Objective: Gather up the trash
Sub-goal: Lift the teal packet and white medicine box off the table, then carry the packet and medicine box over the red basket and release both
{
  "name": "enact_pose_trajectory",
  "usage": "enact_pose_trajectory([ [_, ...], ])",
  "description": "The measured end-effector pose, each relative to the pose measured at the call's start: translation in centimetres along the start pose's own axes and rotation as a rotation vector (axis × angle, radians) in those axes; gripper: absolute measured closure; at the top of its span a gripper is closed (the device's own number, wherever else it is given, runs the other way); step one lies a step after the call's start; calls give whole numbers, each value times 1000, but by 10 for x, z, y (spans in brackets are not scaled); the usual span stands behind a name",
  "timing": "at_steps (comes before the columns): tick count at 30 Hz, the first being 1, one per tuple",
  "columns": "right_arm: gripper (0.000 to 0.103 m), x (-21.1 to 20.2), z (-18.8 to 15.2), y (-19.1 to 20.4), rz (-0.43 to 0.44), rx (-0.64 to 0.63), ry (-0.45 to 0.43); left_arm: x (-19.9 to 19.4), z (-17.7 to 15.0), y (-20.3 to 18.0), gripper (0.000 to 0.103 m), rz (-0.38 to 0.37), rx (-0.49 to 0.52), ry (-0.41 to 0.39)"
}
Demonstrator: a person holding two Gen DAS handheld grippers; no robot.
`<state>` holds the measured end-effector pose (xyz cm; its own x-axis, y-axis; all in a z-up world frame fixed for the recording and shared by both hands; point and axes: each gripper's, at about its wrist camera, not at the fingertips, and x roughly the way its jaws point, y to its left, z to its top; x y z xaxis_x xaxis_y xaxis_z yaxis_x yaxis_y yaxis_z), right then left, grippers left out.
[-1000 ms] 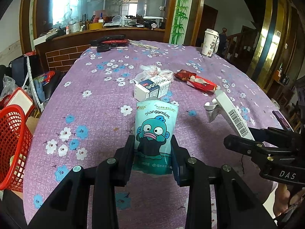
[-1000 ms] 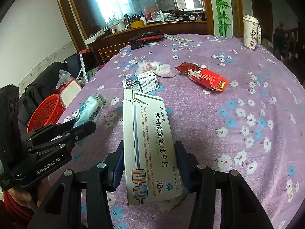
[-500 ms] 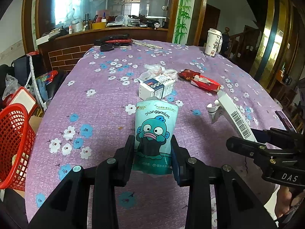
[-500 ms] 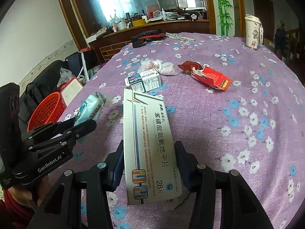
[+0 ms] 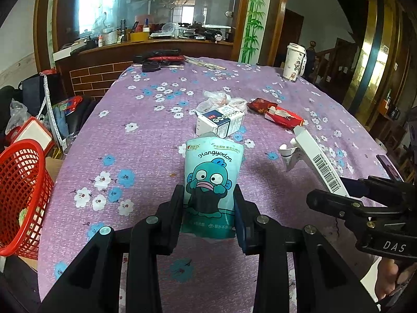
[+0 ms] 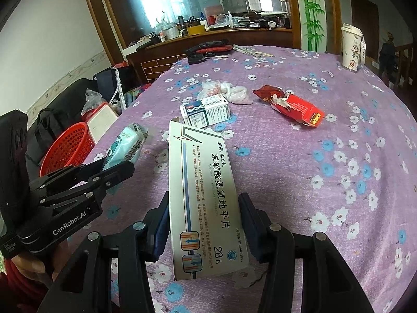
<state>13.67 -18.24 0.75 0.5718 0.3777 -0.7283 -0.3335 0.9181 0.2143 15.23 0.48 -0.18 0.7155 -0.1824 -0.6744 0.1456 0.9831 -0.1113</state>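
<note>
My left gripper (image 5: 208,208) is shut on a teal tissue pack (image 5: 212,180) with a cartoon face, held above the purple flowered tablecloth (image 5: 146,130). My right gripper (image 6: 203,216) is shut on a long white medicine box (image 6: 206,198), which also shows at the right of the left wrist view as the white medicine box (image 5: 319,161). Farther off on the cloth lie a small white-and-blue box (image 5: 221,122), a crumpled plastic bag (image 5: 219,99) and a torn red carton (image 5: 281,116). A red mesh basket (image 5: 20,195) stands beside the table at the left.
A paper cup (image 5: 294,61) stands at the far right of the table, dark tools (image 5: 159,58) at the far edge. Bags and a white-lidded box (image 5: 31,133) crowd the floor behind the basket. A phone (image 5: 389,167) lies near the table's right edge.
</note>
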Motion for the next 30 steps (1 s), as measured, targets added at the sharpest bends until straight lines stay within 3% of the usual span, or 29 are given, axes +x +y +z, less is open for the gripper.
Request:
enact_pose_trajectory([
  [15,49,7,28,31,63,-50,12,-34,9,39,69,47,-64,-74],
  [23,49,20,60,93,191,-137,45,-82,19,104,68,153,-150,-167],
  [30,49,41,79,176,300,-252,74,-112,7,172,68,272,-235,-188],
])
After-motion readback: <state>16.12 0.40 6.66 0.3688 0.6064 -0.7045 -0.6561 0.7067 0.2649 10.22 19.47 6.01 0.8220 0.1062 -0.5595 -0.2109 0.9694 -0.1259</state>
